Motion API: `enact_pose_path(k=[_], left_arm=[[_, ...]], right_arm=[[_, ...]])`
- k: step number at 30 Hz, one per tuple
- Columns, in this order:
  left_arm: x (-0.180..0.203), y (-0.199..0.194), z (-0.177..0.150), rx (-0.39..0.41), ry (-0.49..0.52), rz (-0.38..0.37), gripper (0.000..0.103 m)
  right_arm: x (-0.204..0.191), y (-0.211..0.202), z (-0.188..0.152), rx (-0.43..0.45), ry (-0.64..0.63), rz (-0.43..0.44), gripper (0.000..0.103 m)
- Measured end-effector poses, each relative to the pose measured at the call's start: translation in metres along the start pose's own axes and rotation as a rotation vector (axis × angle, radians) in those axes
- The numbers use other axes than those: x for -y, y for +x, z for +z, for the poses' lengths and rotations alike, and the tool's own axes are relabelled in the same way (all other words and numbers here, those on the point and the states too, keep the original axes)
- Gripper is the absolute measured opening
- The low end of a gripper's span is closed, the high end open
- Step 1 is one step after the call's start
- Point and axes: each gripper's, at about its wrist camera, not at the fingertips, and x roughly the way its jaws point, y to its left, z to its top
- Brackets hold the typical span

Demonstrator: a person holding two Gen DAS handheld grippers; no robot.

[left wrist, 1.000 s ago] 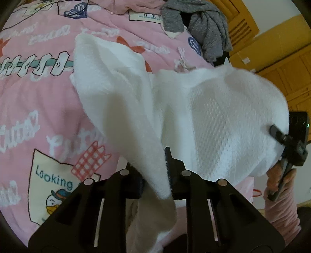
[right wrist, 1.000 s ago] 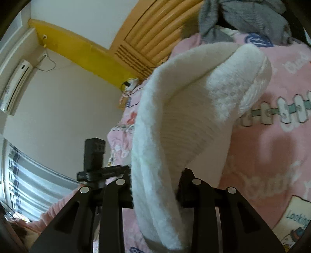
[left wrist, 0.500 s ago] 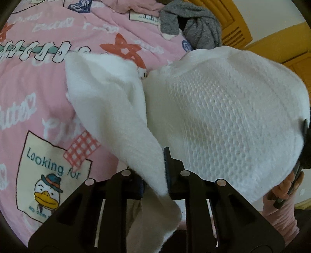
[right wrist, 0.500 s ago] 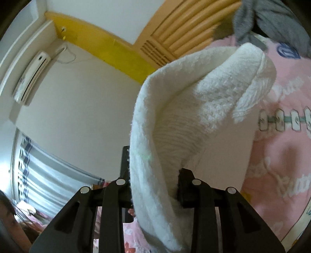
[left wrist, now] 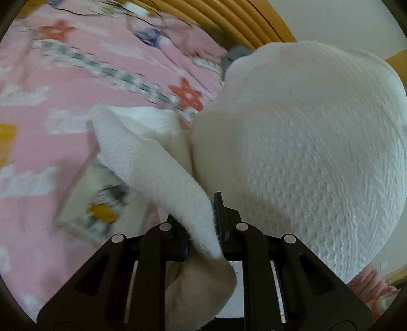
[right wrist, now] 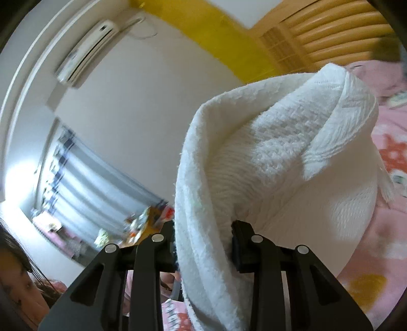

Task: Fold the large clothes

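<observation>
A large white knitted garment (left wrist: 300,152) hangs in the air above the pink bed, held by both grippers. My left gripper (left wrist: 203,229) is shut on one fuzzy edge of it; the cloth billows up to the right and fills much of the left wrist view. My right gripper (right wrist: 203,244) is shut on another edge of the same white garment (right wrist: 267,157), which rises in a thick fold in front of the camera. The part of the garment between the grippers is stretched and lifted off the bed.
The pink printed bedspread (left wrist: 63,89) lies below and to the left. A wooden slatted headboard (left wrist: 229,17) stands at the far end, with a grey garment (left wrist: 236,54) near it. In the right wrist view, a wall air conditioner (right wrist: 86,51), curtains (right wrist: 96,183) and a person's face (right wrist: 17,287) show.
Both grippers have lifted the garment higher and tilted upward. The left view has swung toward the headboard; the right view now shows more wall and ceiling. The grips are unchanged.
</observation>
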Motion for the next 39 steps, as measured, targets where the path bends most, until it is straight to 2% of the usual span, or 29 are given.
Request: enact_pose_path(k=[2, 4, 5, 6, 7, 9, 10, 13, 15, 17, 19, 21, 22, 25, 27, 28, 29, 30, 31, 32, 33, 34, 36, 37, 39], left_arm=[[-0.015, -0.041, -0.011, 0.049, -0.038, 0.037, 0.015], [-0.029, -0.096, -0.023, 0.101, -0.065, 0.115, 0.014], [-0.031, -0.119, -0.027, 0.121, -0.065, 0.137, 0.007], [-0.034, -0.153, -0.032, 0.15, -0.076, 0.141, 0.006], [-0.036, -0.185, -0.038, 0.161, -0.081, 0.182, 0.006], [-0.041, -0.23, -0.05, 0.185, -0.033, 0.337, 0.006], [-0.052, -0.255, -0.061, 0.205, -0.065, 0.388, 0.006], [-0.086, -0.319, -0.093, 0.288, -0.145, 0.395, 0.005], [-0.116, -0.372, -0.118, 0.353, -0.217, 0.372, 0.005], [-0.139, -0.425, -0.141, 0.412, -0.247, 0.349, 0.005], [-0.16, -0.483, -0.17, 0.48, -0.292, 0.332, 0.005], [-0.168, -0.531, -0.194, 0.54, -0.305, 0.347, 0.005], [-0.169, -0.554, -0.205, 0.574, -0.306, 0.352, 0.005], [-0.166, -0.607, -0.234, 0.67, -0.313, 0.38, 0.005], [-0.168, -0.637, -0.257, 0.731, -0.334, 0.414, 0.005], [-0.172, -0.642, -0.266, 0.728, -0.339, 0.457, 0.005], [-0.178, -0.641, -0.273, 0.719, -0.359, 0.485, 0.005], [-0.194, -0.635, -0.284, 0.695, -0.412, 0.482, 0.005], [-0.208, -0.627, -0.292, 0.671, -0.449, 0.48, 0.005], [-0.228, -0.612, -0.304, 0.637, -0.491, 0.492, 0.005], [-0.249, -0.594, -0.315, 0.591, -0.515, 0.532, 0.005], [-0.274, -0.575, -0.327, 0.56, -0.562, 0.537, 0.005], [-0.312, -0.543, -0.344, 0.556, -0.651, 0.451, 0.005], [-0.324, -0.529, -0.347, 0.558, -0.655, 0.435, 0.005], [-0.329, -0.513, -0.34, 0.555, -0.612, 0.484, 0.005]], right_arm=[[-0.02, 0.03, 0.004, -0.042, -0.036, 0.052, 0.028], [-0.049, 0.071, 0.011, -0.101, -0.079, 0.13, 0.028], [-0.062, 0.088, 0.013, -0.128, -0.103, 0.166, 0.028], [-0.085, 0.115, 0.015, -0.158, -0.141, 0.222, 0.028], [-0.1, 0.131, 0.014, -0.179, -0.159, 0.258, 0.028], [-0.144, 0.177, 0.012, -0.21, -0.198, 0.352, 0.028], [-0.161, 0.195, 0.011, -0.219, -0.202, 0.385, 0.028], [-0.224, 0.259, 0.0, -0.256, -0.2, 0.463, 0.028], [-0.273, 0.305, -0.01, -0.295, -0.221, 0.492, 0.028], [-0.333, 0.352, -0.023, -0.351, -0.255, 0.534, 0.028], [-0.381, 0.384, -0.027, -0.372, -0.263, 0.601, 0.028], [-0.43, 0.406, -0.027, -0.375, -0.269, 0.705, 0.028], [-0.454, 0.413, -0.024, -0.371, -0.288, 0.751, 0.025], [-0.526, 0.43, -0.028, -0.348, -0.356, 0.859, 0.002], [-0.558, 0.434, -0.034, -0.341, -0.341, 0.959, 0.001], [-0.564, 0.431, -0.038, -0.309, -0.365, 0.937, 0.001], [-0.563, 0.435, -0.047, -0.322, -0.359, 0.946, 0.001], [-0.558, 0.444, -0.056, -0.355, -0.344, 0.945, 0.001], [-0.552, 0.46, -0.078, -0.397, -0.319, 0.911, 0.001], [-0.536, 0.47, -0.092, -0.435, -0.296, 0.892, 0.001], [-0.508, 0.483, -0.108, -0.458, -0.244, 0.83, 0.001], [-0.491, 0.497, -0.113, -0.478, -0.224, 0.795, 0.001], [-0.44, 0.517, -0.135, -0.53, -0.153, 0.683, 0.001], [-0.422, 0.524, -0.139, -0.547, -0.135, 0.652, 0.001], [-0.377, 0.531, -0.144, -0.564, -0.128, 0.525, 0.001]])
